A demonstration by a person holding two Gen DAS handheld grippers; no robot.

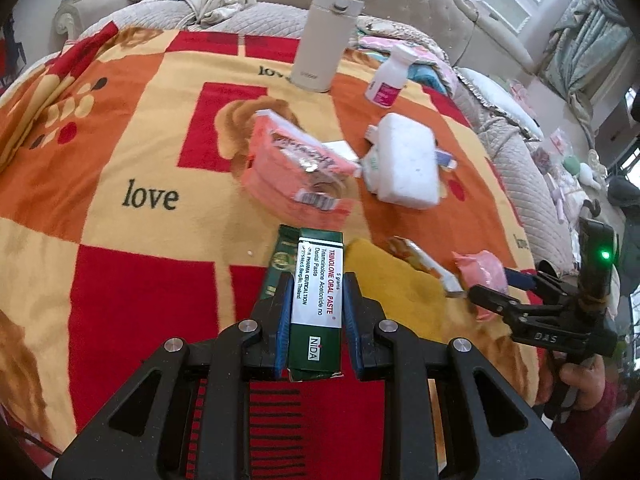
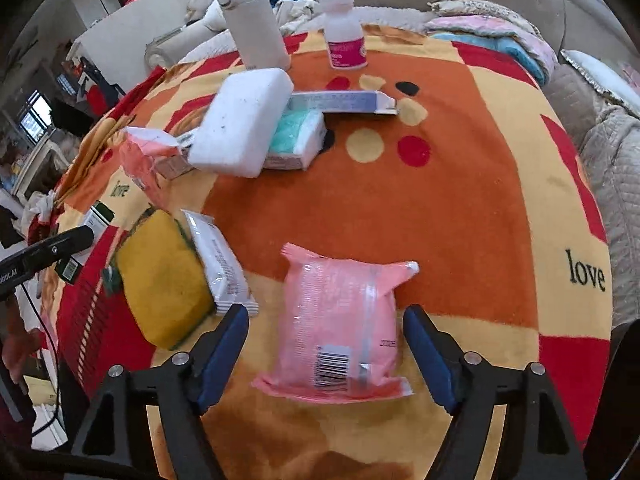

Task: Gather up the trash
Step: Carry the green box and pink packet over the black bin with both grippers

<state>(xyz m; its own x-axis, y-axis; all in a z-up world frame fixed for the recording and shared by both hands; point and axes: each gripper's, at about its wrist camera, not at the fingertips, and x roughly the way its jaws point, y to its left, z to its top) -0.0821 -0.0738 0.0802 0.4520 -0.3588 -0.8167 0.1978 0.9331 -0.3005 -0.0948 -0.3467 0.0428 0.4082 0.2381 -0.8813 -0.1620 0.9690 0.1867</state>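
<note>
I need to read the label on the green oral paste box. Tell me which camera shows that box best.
The left wrist view: the green oral paste box sits lengthwise between the left gripper's pads, print facing the lens. The right wrist view catches only part of the box at its left edge, behind the left gripper's finger, too small to read.

my blanket (image 2: 460, 208): orange, red and pale yellow squares, with round dots and the word "love" in black
my box (image 1: 318, 292): dark green, with a white label and red and black letters
my pink packet (image 2: 340, 328): pink see-through wrap, with a black and white bar code
my sponge (image 2: 164, 276): yellow on top, green at the edge
my bottle (image 2: 345, 36): white, with a bright pink label
my flask (image 2: 256, 20): creamy white
my white block (image 2: 240, 128): white with tiny dark specks
my left gripper (image 1: 318, 312): black, with blue pads
my right gripper (image 2: 326, 344): black, with blue pads
</note>
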